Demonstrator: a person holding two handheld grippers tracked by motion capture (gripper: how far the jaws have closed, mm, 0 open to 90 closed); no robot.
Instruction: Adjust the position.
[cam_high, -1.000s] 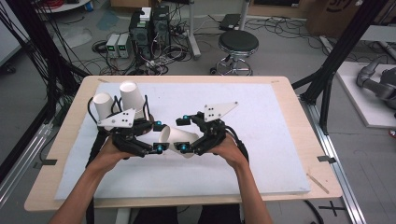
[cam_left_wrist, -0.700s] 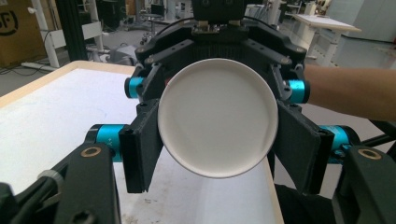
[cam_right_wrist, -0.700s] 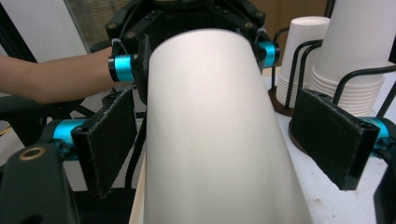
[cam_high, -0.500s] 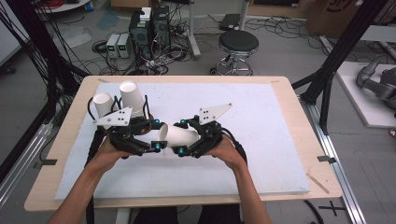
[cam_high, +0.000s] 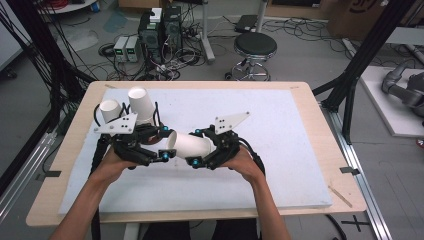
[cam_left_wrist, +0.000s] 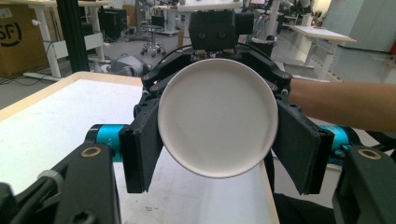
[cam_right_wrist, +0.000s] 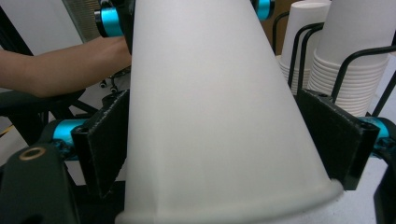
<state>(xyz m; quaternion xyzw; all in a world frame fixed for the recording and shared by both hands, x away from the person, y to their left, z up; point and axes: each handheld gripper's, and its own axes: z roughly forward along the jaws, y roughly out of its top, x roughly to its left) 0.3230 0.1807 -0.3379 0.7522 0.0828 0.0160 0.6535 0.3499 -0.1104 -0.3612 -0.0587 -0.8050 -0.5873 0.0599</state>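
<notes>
Item: white paper cup (cam_high: 192, 145), lying on its side above the white mat (cam_high: 280, 150), spanned between the two grippers near the middle of the table (cam_high: 320, 130).

Left gripper (cam_high: 162, 145): jaws closed onto the cup. In the left gripper view the cup's flat round bottom (cam_left_wrist: 215, 116) faces the camera, with one black pad (cam_left_wrist: 142, 140) pressed to each side of it. The cup sits between the jaws, near their tips.

Right gripper (cam_high: 197, 147): jaws closed onto the same cup from the opposite end. In the right gripper view the cup wall (cam_right_wrist: 215, 116) rises between the pads, the rolled rim nearest the camera at the jaws' base and the narrow end running out past the tips. Both pads (cam_right_wrist: 105, 140) touch the wall.

Nearby stock: two stacks of white cups (cam_high: 142, 104), upside down in a black wire holder (cam_right_wrist: 348, 60), standing beyond the left gripper at the mat's far left corner; in the right gripper view they sit beyond the right-hand jaw.

Handlers: one hand (cam_high: 112, 162) behind the left gripper, the other hand (cam_high: 245, 162) behind the right.
</notes>
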